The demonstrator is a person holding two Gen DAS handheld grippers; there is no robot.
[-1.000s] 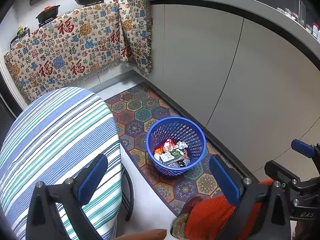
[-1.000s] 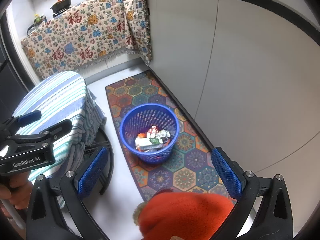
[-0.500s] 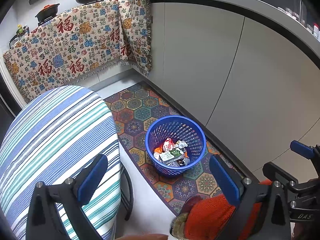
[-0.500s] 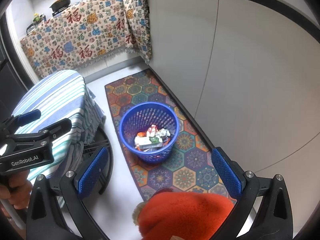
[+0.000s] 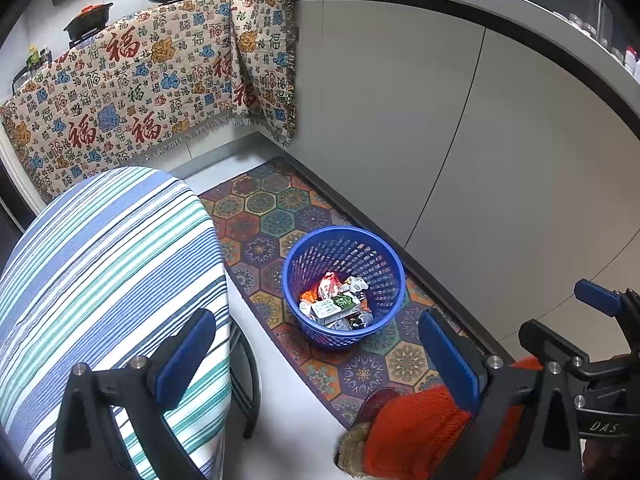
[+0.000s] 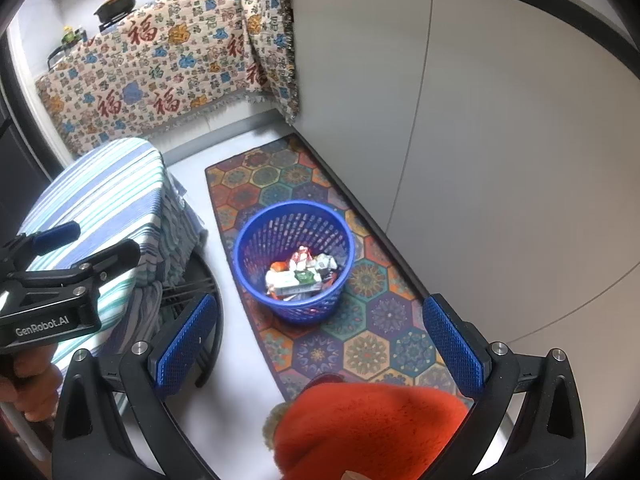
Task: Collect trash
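Left gripper [image 5: 316,354] spread wide, blue ribbed pads far apart, nothing between them; right gripper [image 6: 320,344] likewise gaping and empty-handed. Compared with a second ago, almost no change: both claws as wide as before, with only a slight drift of the left view, so that the round blue perforated plastic basket [image 5: 344,260] sits a touch lower and further right in that view. Same heap of crumpled wrappers and small cartons [image 5: 334,304] lying in the basket's bottom, undisturbed. Basket standing upright on the long hexagon-patterned multicoloured rug [image 5: 276,216], near the base of the plain grey cabinet fronts [image 5: 460,140].

Seen only from the left wrist: the right gripper's black frame poking in at the right edge, plus jars on the grey countertop at upper right. Seen only from the right wrist: the left gripper's black body with white lettering at the left edge, a bare hand [image 6: 28,384] gripping its handle, and the draped side of the blue, white and green striped cloth-covered stool [image 6: 104,200] with dark curved legs beneath. Common to both: fuzzy orange slipper [image 6: 372,432] at the bottom edge, patterned beige cloth with red characters [image 5: 132,92] hanging under the pans.
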